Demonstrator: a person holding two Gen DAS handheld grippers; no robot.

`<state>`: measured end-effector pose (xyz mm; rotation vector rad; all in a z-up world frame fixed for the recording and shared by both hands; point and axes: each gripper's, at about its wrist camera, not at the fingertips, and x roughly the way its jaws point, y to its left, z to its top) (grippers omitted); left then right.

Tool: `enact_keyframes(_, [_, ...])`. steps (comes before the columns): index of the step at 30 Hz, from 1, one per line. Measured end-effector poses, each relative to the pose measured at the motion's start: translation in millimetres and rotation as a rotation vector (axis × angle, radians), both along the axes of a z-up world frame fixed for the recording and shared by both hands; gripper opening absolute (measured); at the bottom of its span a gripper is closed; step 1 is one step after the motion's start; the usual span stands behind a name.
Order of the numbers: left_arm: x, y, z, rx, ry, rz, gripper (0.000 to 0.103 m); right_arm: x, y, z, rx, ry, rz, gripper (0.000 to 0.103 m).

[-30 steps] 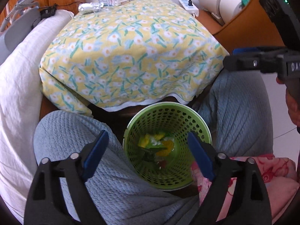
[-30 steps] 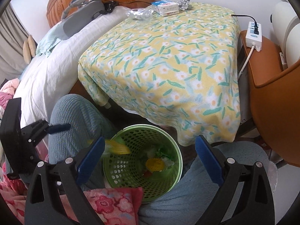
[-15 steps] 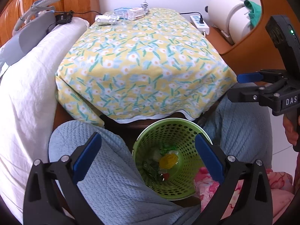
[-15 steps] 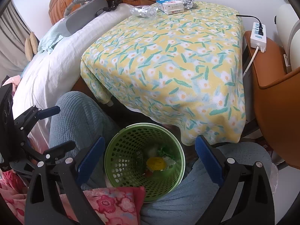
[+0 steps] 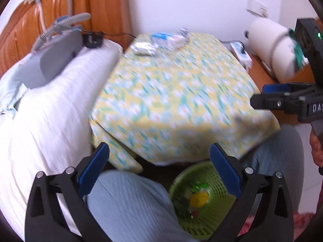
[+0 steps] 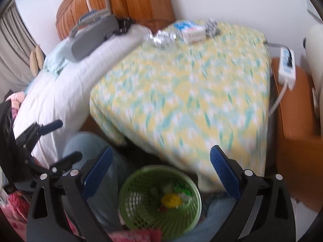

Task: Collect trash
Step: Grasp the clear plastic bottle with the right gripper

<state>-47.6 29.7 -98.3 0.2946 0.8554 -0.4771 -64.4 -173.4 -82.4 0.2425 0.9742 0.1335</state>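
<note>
Both grippers — left gripper (image 5: 159, 167), right gripper (image 6: 159, 168) — empty, fingers spread. Remaining trash: crumpled foil (image 6: 161, 38) and carton (image 6: 190, 31) at bench (image 6: 181, 92) far edge. Foil light, crushable — pinch across middle; carton stiff, grip its narrow sides.

Both grippers have lifted and tipped up: basket (image 5: 201, 199) slid from mid-frame to the bottom edge, and the wall and headboard (image 6: 129, 2) now fill the top. Left gripper (image 5: 159, 171) jaws sit wider than a second ago. Yellow wrapper (image 6: 171, 200) no longer hangs at the rim, it's down inside
</note>
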Motion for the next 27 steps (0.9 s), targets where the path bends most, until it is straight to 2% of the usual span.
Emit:
enact_keyframes(5, [34,3,14,-0.017,-0.035,0.060,0.095,57,9,28,0.024,-0.073,-0.018,0.096])
enact_keyframes(6, [39,3,16,-0.014,-0.048,0.071,0.095,78,11,35,0.020,-0.087,-0.038,0.096])
enact_keyframes(10, [57,1,20,-0.010,-0.076,0.079,0.095,132,15,41,0.014,-0.097,-0.087,0.097])
enact_keyframes(15, [77,-3,20,-0.018,-0.078,0.089,0.095,194,15,29,0.009,-0.060,-0.159,0.097])
enact_keyframes(19, [95,0,17,-0.042,-0.056,0.112,0.095,239,11,7,-0.018,0.014,-0.211,0.097])
enact_keyframes(25, [112,5,17,-0.060,-0.049,0.148,0.095,256,12,-22,-0.054,0.108,-0.181,0.096])
enact_keyframes(27, [117,6,18,-0.067,-0.051,0.155,0.095,255,11,-27,-0.051,0.124,-0.169,0.087])
